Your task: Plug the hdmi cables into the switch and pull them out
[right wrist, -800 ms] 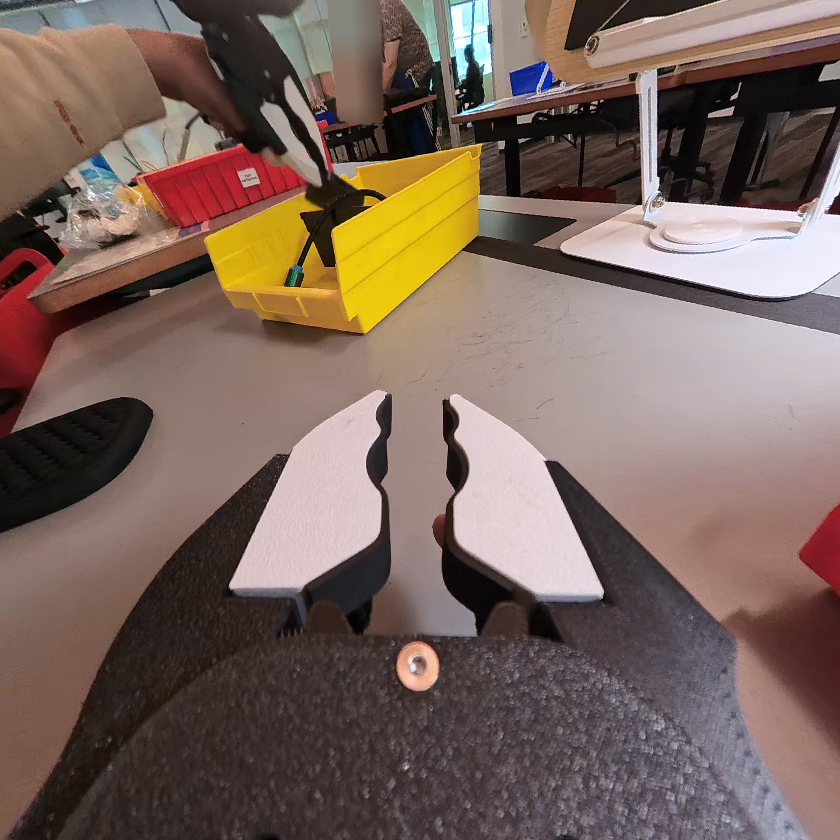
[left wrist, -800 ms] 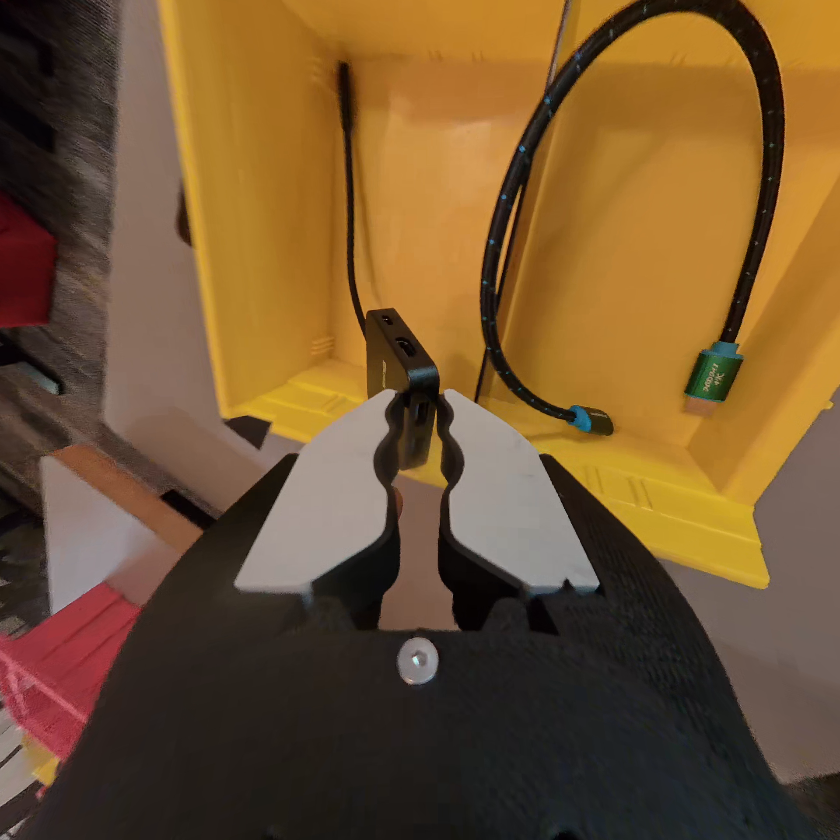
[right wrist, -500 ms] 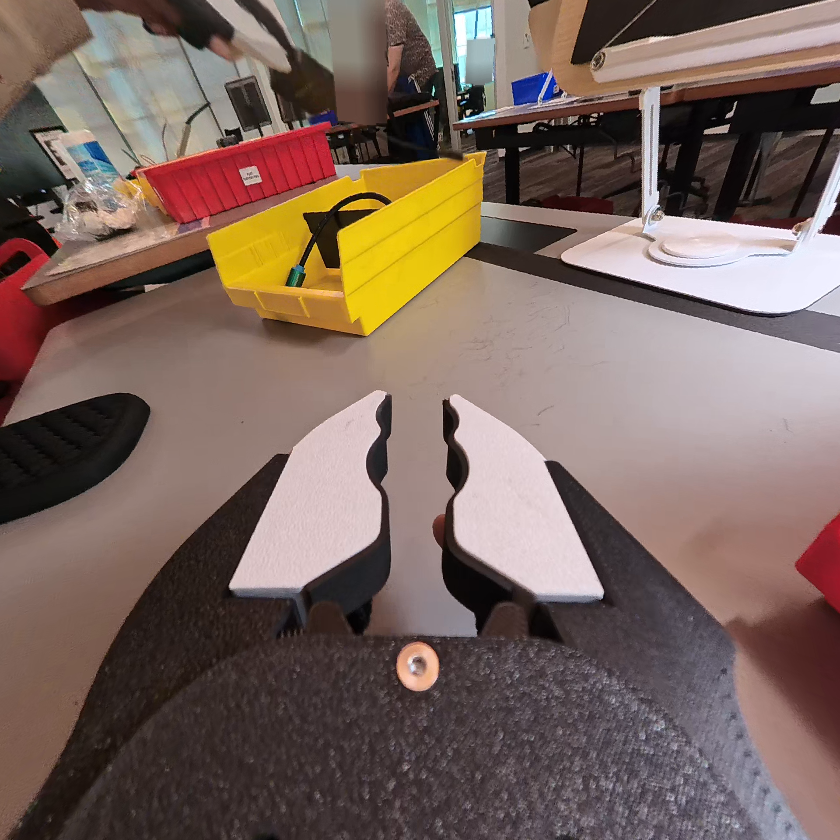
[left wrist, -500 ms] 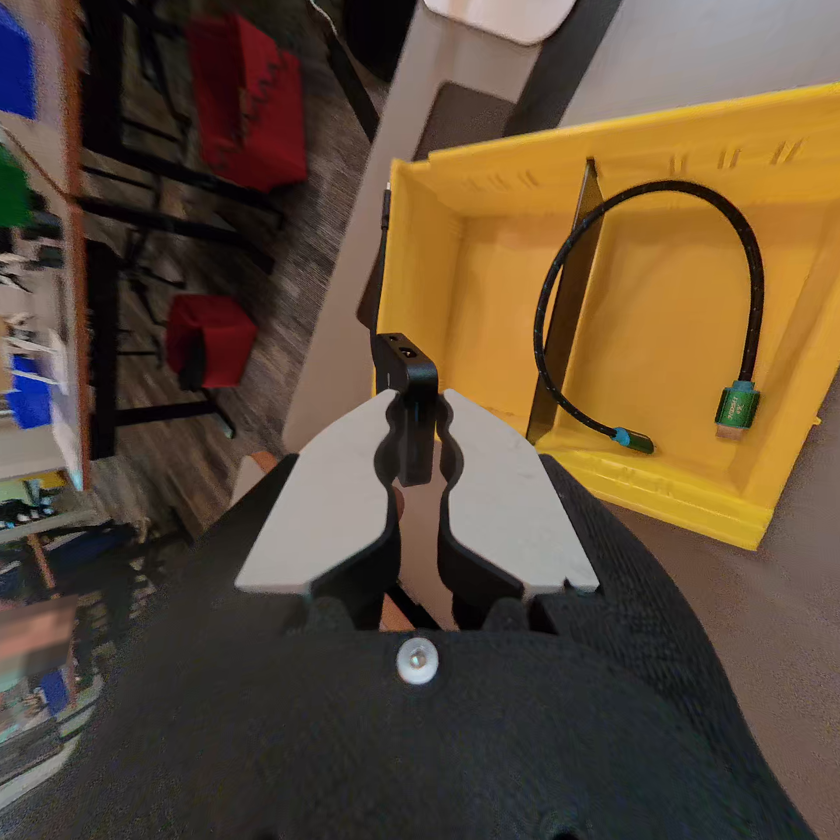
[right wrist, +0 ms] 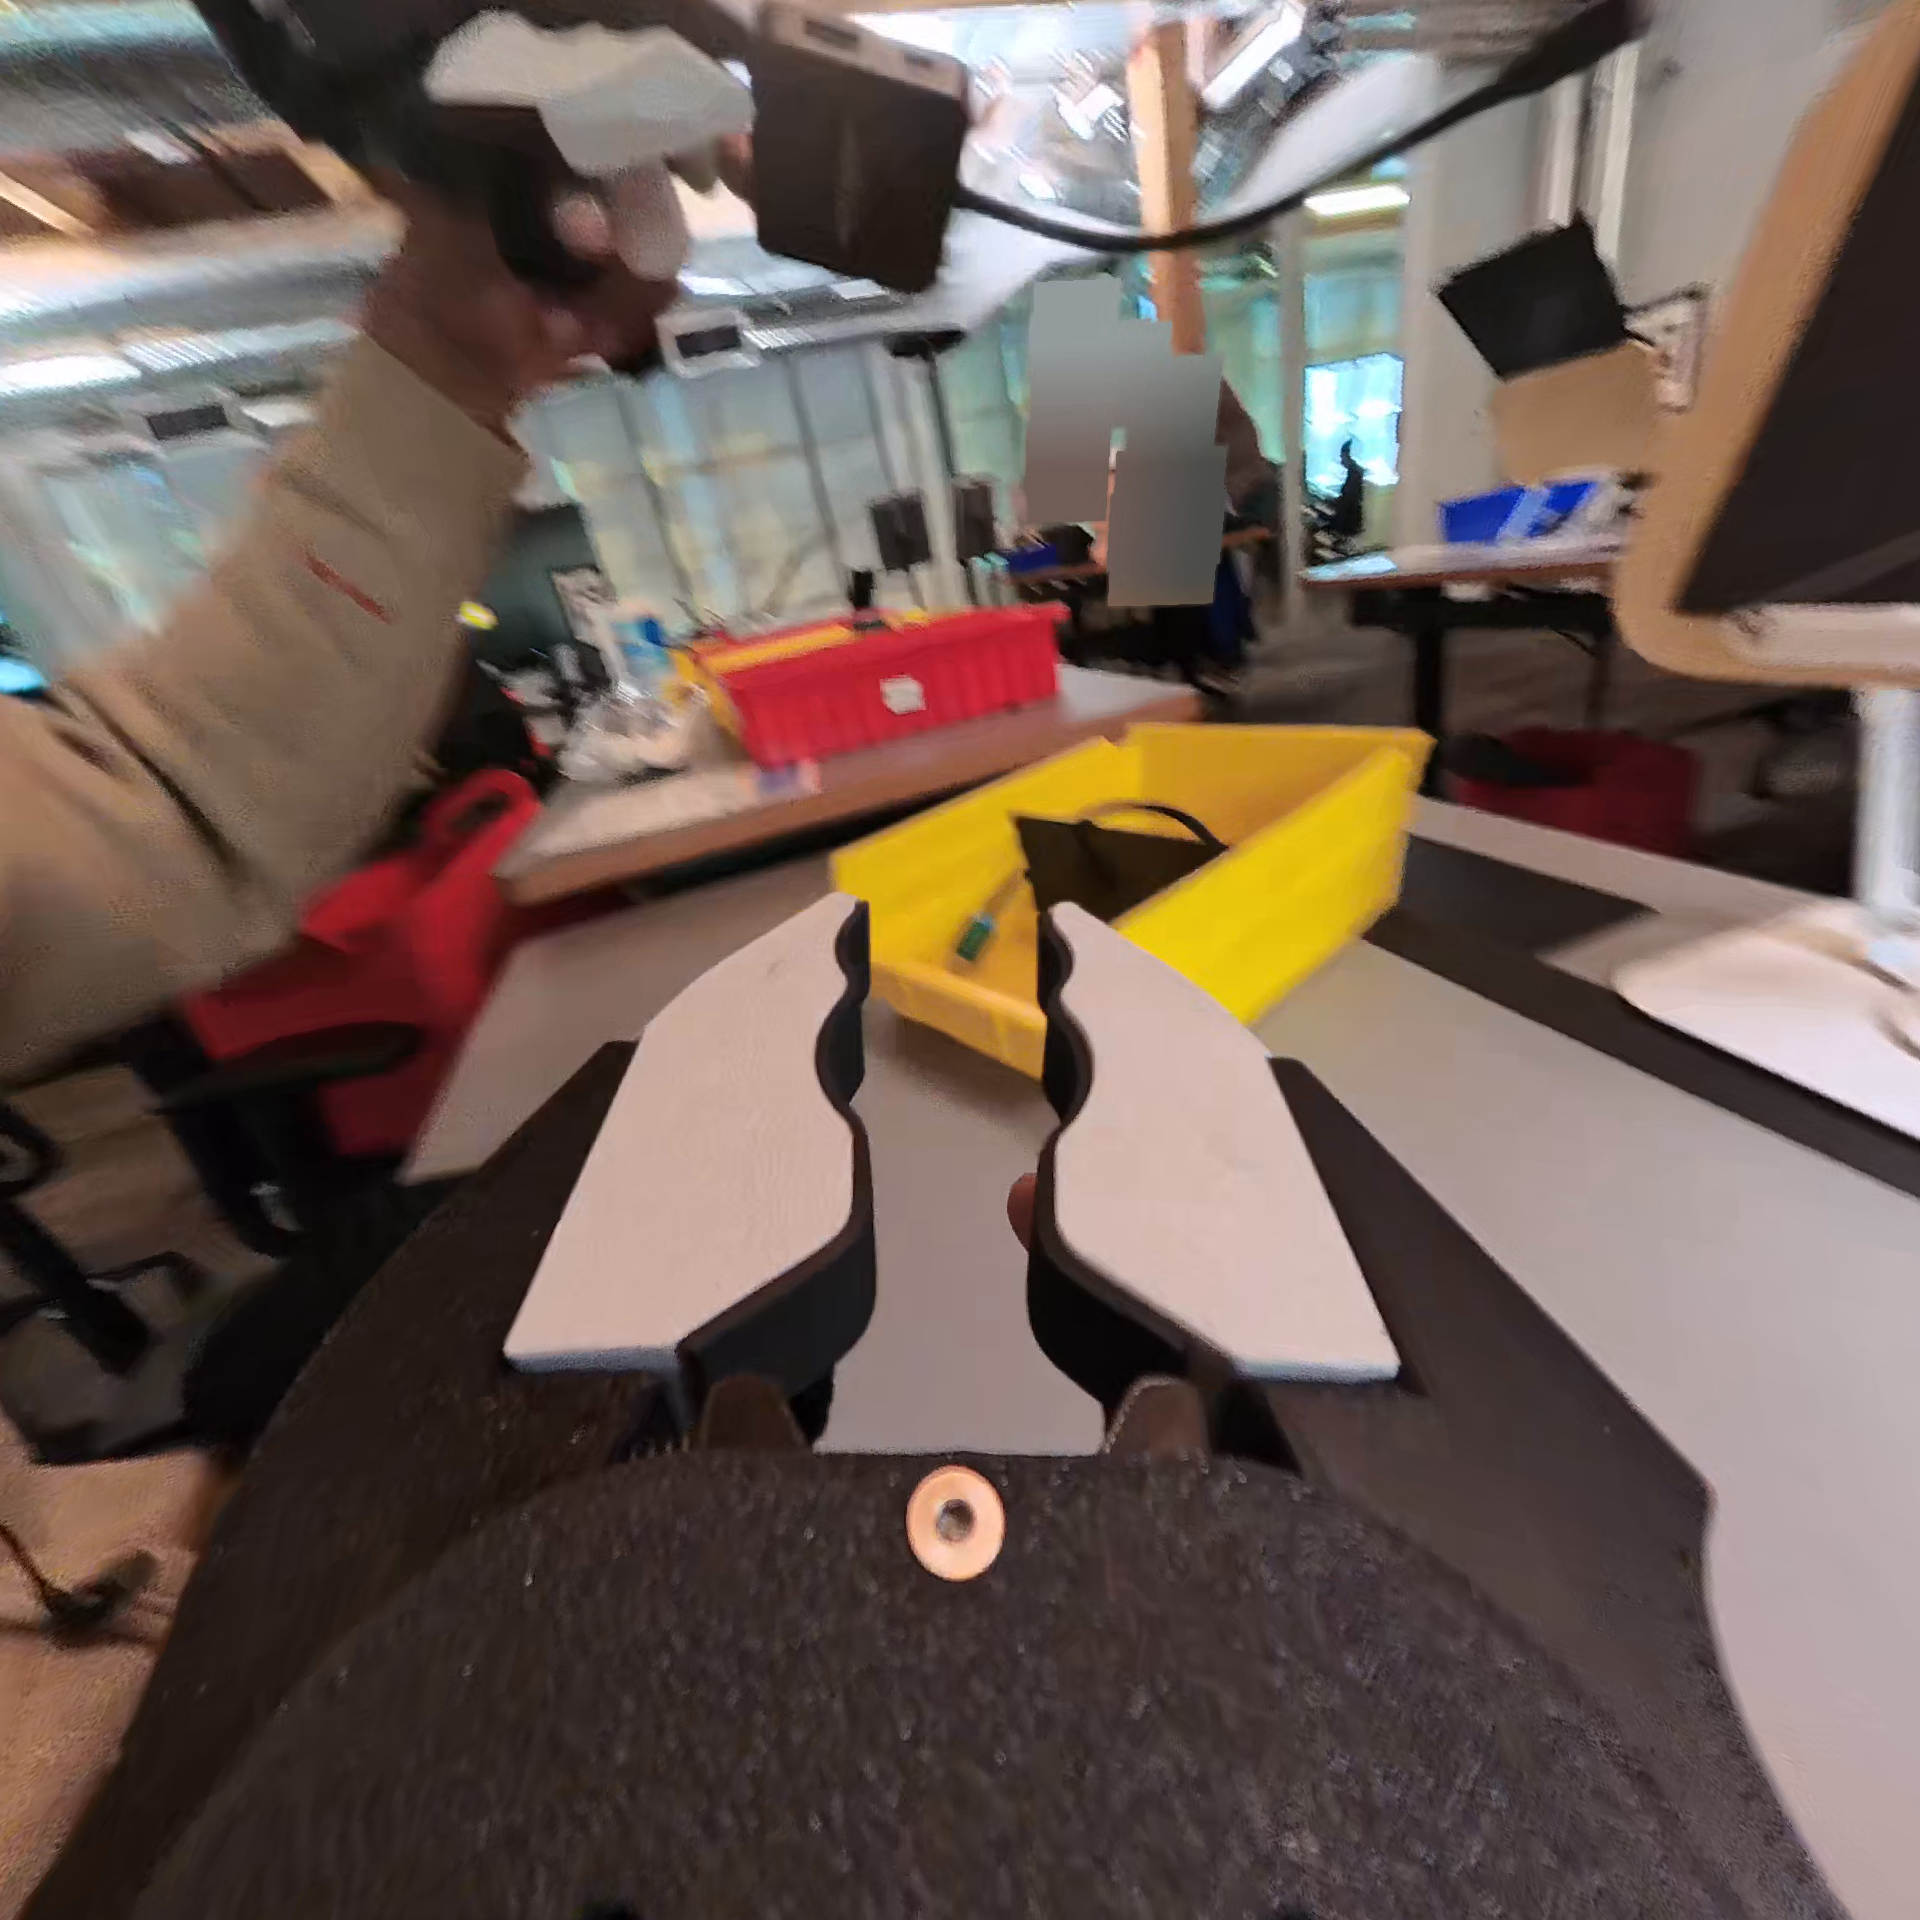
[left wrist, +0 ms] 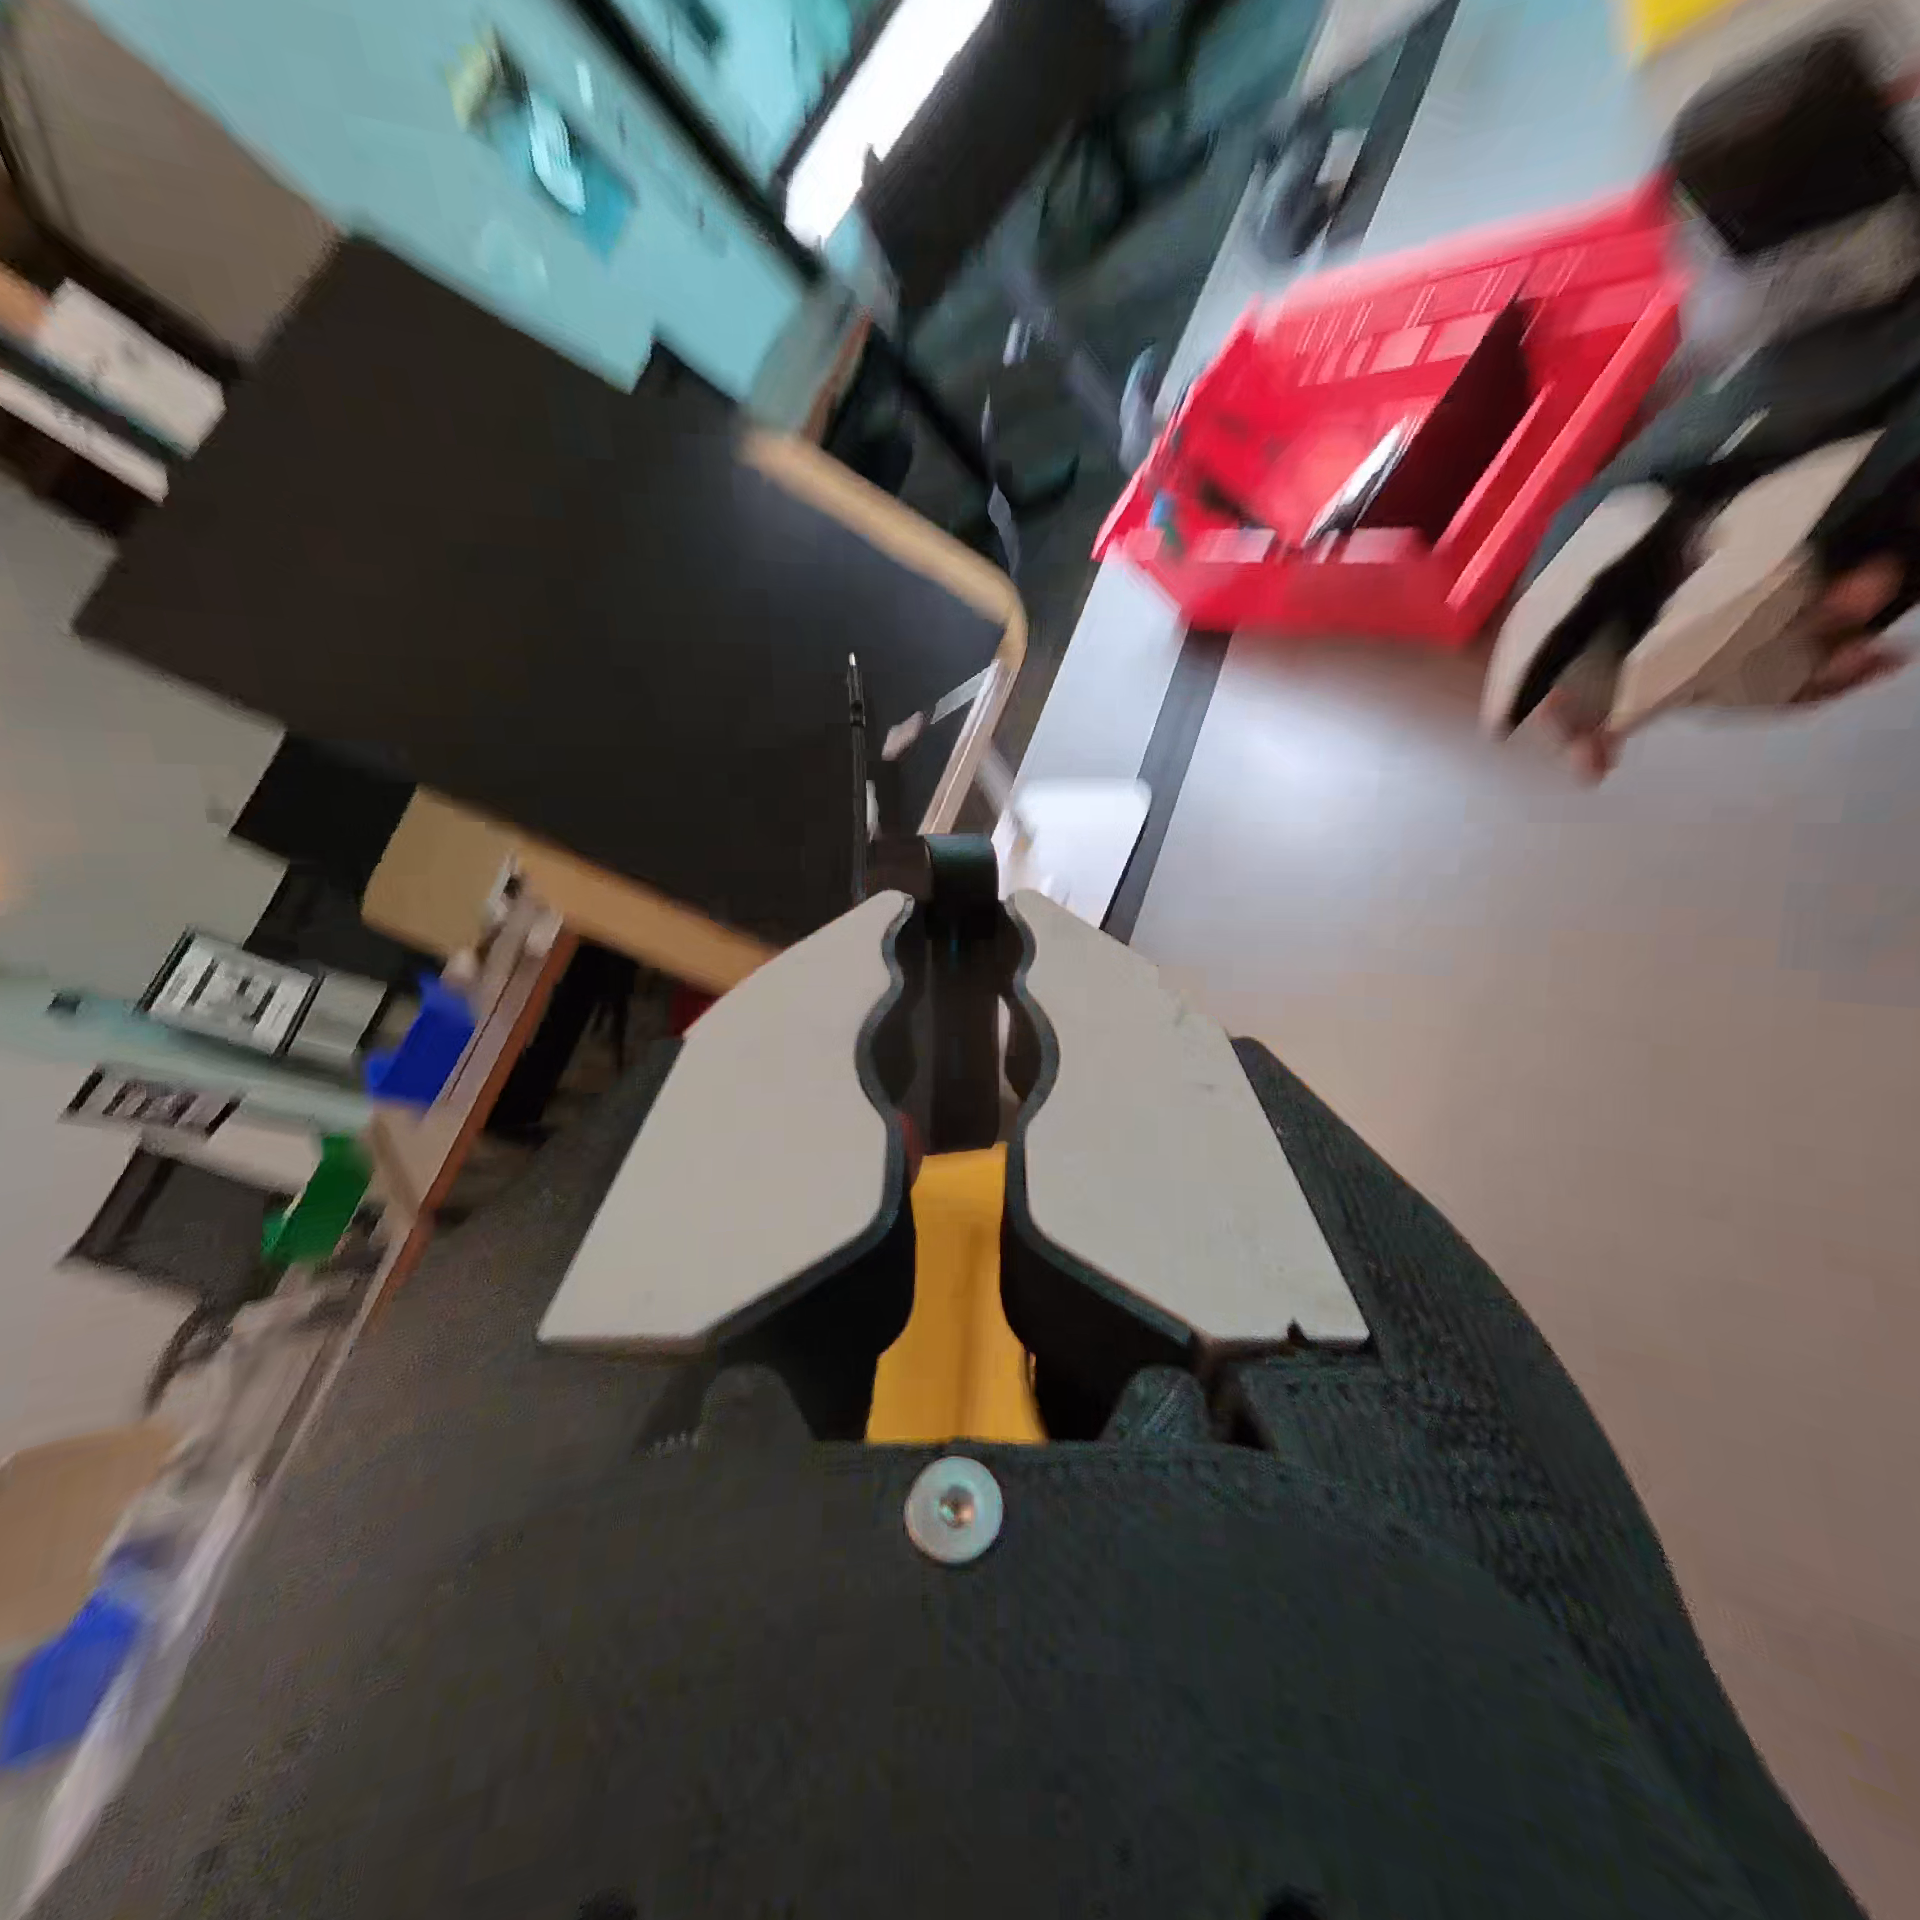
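The left gripper [left wrist: 958, 914] was clamped on the black switch [left wrist: 961, 997], held high off the grey table [right wrist: 1558, 1195] (its thin cable [right wrist: 1195, 223] trailing). The right gripper [right wrist: 948, 925] hung empty, jaws parted. Beyond it sat the yellow bin [right wrist: 1278, 894], an HDMI cable's green plug [right wrist: 975, 938] inside.
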Demonstrator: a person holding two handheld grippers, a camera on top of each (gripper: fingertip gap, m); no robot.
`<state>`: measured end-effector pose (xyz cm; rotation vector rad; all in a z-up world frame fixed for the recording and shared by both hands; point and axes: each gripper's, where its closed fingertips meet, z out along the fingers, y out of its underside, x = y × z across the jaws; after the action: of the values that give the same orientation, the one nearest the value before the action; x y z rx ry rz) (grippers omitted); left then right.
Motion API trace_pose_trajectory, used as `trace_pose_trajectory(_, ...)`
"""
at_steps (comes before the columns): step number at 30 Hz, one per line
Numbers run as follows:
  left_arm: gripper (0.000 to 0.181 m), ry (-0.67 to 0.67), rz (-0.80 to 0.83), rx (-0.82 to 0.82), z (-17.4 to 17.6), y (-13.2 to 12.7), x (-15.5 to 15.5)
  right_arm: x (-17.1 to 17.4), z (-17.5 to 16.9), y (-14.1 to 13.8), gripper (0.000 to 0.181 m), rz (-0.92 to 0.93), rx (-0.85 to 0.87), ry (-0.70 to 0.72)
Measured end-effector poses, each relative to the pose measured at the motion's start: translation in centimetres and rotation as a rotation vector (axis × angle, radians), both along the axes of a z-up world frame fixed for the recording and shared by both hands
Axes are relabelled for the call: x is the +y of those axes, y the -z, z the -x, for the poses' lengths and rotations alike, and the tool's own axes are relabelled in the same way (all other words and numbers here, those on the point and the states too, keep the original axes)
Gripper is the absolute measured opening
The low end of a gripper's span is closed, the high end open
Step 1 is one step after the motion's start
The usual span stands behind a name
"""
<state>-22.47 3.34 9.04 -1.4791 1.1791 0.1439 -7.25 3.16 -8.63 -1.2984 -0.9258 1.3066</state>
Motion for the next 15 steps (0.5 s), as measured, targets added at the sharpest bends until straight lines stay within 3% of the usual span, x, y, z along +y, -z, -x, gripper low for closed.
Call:
trace_pose_trajectory(1, 0.014, 0.07, -0.019, -0.07, -1.9, -0.5, -0.9, -0.6, 0.8, -1.4, 0.034, 0.007, 0.043, -0.045)
trace_pose_trajectory(6, 0.014, 0.447, -0.031, -0.458, -9.5, -1.5, -5.2, -1.5, 3.2, -8.0, 0.056, 0.016, 0.265, -0.172)
trace_pose_trajectory(10, 0.013, 0.697, 0.076, -0.746, -13.4, 0.5, -6.6, -3.0, 2.8, -11.1, 0.062, -0.035, 0.37, -0.263)
trace_pose_trajectory(13, 0.014, 0.786, 0.143, -0.9, -14.6, 2.1, -6.1, -4.3, 0.8, -11.5, 0.022, -0.086, 0.415, -0.331)
trace_pose_trajectory(15, 0.014, 0.769, 0.185, -0.93, -14.7, 2.8, -5.1, -4.1, -0.3, -11.0, 0.016, -0.13, 0.383, -0.333)
